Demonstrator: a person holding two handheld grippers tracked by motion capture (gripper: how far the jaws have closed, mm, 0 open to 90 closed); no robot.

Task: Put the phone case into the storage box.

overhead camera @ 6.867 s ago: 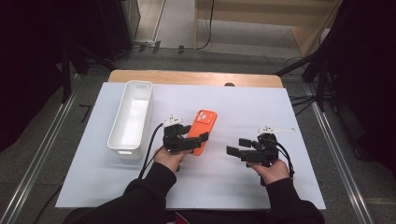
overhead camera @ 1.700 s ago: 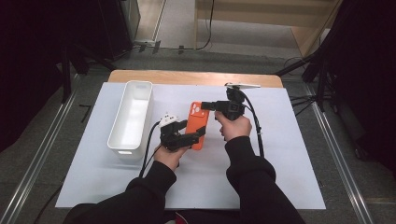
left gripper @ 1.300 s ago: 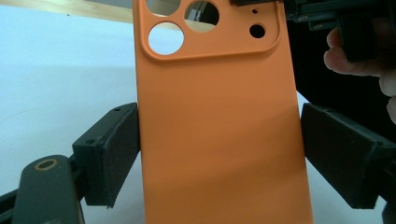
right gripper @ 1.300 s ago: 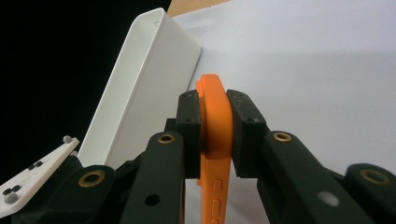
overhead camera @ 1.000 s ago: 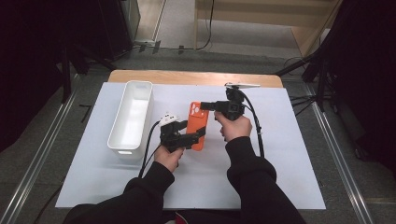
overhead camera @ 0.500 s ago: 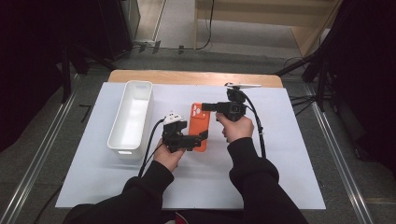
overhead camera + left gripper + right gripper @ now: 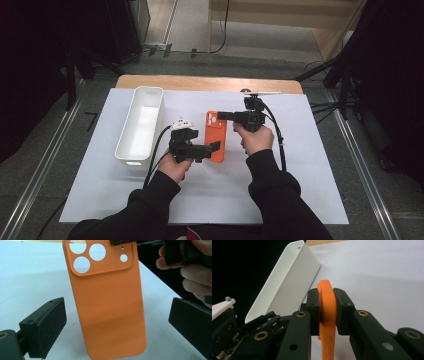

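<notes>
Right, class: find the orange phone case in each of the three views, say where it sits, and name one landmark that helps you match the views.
High view: the orange phone case lies mid-table, between the two grippers.
Left gripper view: it fills the centre, camera holes at the top, between the open jaws.
Right gripper view: seen edge-on at centre, pinched between the jaws.
Shared landmark: the white bin, left of the case in the high view, upper left in the right gripper view.

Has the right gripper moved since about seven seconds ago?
Yes. The right gripper went from the near right of the white sheet forward and leftward, toward the white bin, and now clamps the orange phone case.
</notes>
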